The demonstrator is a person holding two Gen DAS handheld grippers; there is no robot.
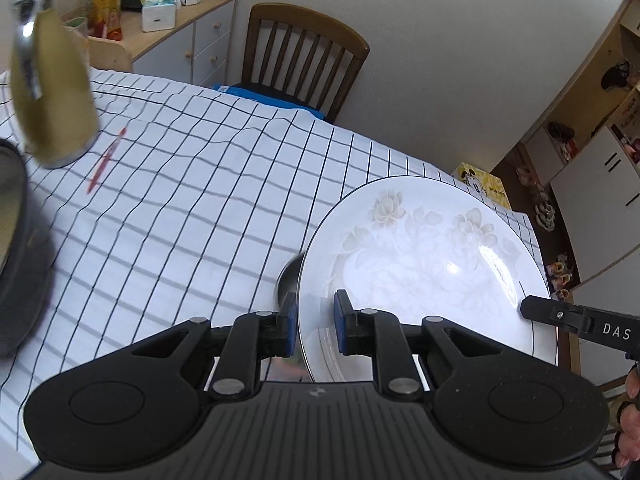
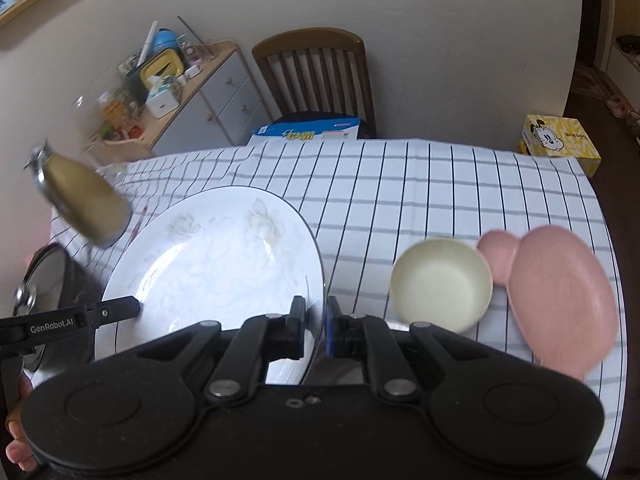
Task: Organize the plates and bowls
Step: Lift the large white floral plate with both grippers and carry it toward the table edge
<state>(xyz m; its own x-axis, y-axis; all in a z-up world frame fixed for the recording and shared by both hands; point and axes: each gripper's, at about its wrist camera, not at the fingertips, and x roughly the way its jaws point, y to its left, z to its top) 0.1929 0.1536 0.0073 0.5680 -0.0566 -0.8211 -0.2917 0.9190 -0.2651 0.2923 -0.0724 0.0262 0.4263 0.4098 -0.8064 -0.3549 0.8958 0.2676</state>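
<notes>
A large white plate [image 1: 424, 264] [image 2: 208, 256] with a pale flower print hangs above the checked tablecloth [image 1: 192, 208], carried by both grippers. My left gripper [image 1: 316, 320] is shut on its left rim. My right gripper [image 2: 316, 328] is shut on its right rim, and one of its fingers [image 1: 536, 308] shows in the left wrist view. On the cloth to the right lie a cream bowl [image 2: 440, 284] and a pink plate [image 2: 560, 296], with a small pink dish [image 2: 496, 252] at the plate's far edge. A shiny metal rim [image 1: 288, 276] peeks out from under the white plate.
A gold thermos jug [image 1: 52, 92] [image 2: 84, 200] stands at the table's left, a dark lidded pan [image 1: 16, 240] [image 2: 44, 288] nearer me. A red pen [image 1: 106, 160] lies by the jug. A wooden chair [image 2: 316, 76] and a yellow box [image 2: 560, 140] are behind the table.
</notes>
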